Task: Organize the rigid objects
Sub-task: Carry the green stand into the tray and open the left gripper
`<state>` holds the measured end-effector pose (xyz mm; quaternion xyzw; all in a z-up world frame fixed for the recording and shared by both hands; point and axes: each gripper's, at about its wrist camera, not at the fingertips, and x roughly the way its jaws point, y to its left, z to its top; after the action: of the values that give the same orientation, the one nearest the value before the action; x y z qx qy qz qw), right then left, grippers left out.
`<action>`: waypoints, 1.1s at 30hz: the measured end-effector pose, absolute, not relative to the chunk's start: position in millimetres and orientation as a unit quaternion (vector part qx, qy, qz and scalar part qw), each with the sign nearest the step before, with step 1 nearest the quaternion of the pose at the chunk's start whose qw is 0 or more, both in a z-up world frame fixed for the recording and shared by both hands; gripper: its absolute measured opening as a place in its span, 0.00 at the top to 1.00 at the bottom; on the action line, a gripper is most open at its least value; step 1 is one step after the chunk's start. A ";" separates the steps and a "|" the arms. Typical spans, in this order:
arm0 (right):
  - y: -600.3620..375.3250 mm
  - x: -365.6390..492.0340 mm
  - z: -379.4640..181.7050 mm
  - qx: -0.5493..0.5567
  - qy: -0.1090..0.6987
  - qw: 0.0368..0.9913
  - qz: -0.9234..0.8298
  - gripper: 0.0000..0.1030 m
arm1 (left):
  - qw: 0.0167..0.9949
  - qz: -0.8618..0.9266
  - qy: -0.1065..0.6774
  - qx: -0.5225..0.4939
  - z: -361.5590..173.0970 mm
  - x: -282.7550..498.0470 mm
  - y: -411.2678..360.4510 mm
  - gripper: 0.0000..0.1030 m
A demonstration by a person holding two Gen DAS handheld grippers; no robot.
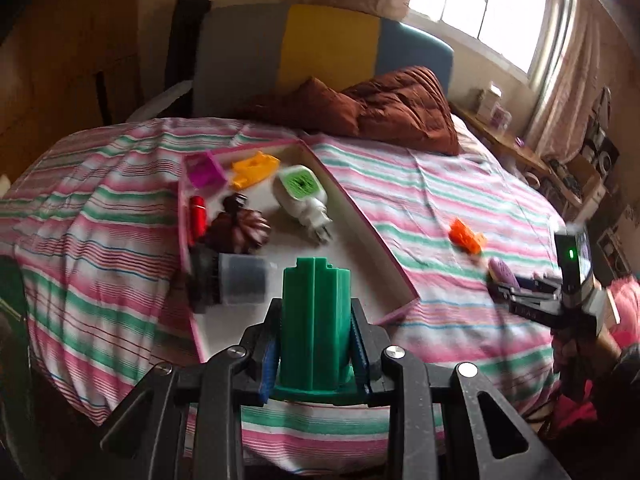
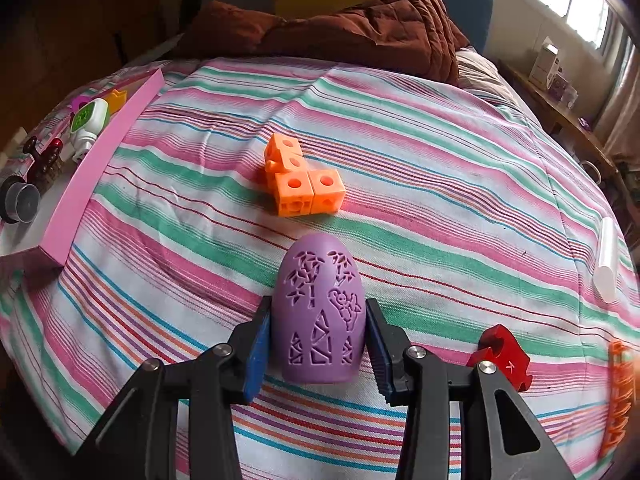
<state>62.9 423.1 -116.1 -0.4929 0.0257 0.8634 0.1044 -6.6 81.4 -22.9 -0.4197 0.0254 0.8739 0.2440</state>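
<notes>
Several toys lie in the pink tray (image 1: pixel 352 196); left gripper (image 1: pixel 316 344) clamps a green block (image 1: pixel 316 320), right gripper (image 2: pixel 318 340) brackets a purple egg (image 2: pixel 318 308).

This is a bedroom in a home. A bed (image 1: pixel 400 184) fills most of both views, covered by a pink, green and white striped sheet (image 2: pixel 400 160), with a rumpled brown quilt (image 1: pixel 400 108) at its far end against a grey, yellow and blue headboard (image 1: pixel 328 48). At the far right, a curtained window (image 1: pixel 488 8) lets in daylight above a cluttered wooden shelf (image 1: pixel 516 148).
</notes>
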 end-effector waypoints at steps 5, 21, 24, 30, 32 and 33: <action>423.7 64.0 -115.9 -0.493 0.025 0.105 0.864 0.57 | 0.206 0.885 -0.026 -0.416 -12.7 -27.2 42.1 0.71; 422.9 63.2 -115.0 -0.492 0.024 0.106 0.864 0.57 | 0.280 0.858 0.009 -0.430 -23.6 -47.0 88.0 0.71; 422.7 62.9 -114.9 -0.493 0.023 0.106 0.863 0.57 | 0.301 0.850 0.057 -0.430 -32.8 -48.2 115.1 0.71; 422.7 62.4 -115.0 -0.493 0.021 0.106 0.863 0.57 | 0.282 0.831 0.111 -0.466 -74.7 -57.5 131.8 0.71; 422.3 62.4 -115.3 -0.493 0.022 0.105 0.863 0.57 | 0.277 0.829 0.118 -0.472 -81.5 -59.1 130.4 0.71; 422.3 62.4 -115.4 -0.492 0.022 0.105 0.864 0.57 | 0.281 0.828 0.111 -0.472 -82.8 -59.2 128.1 0.71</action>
<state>62.4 422.3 -115.4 -0.4924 0.0215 0.8637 0.1055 -59.2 128.1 -82.8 -0.4718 0.1111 0.8282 0.2812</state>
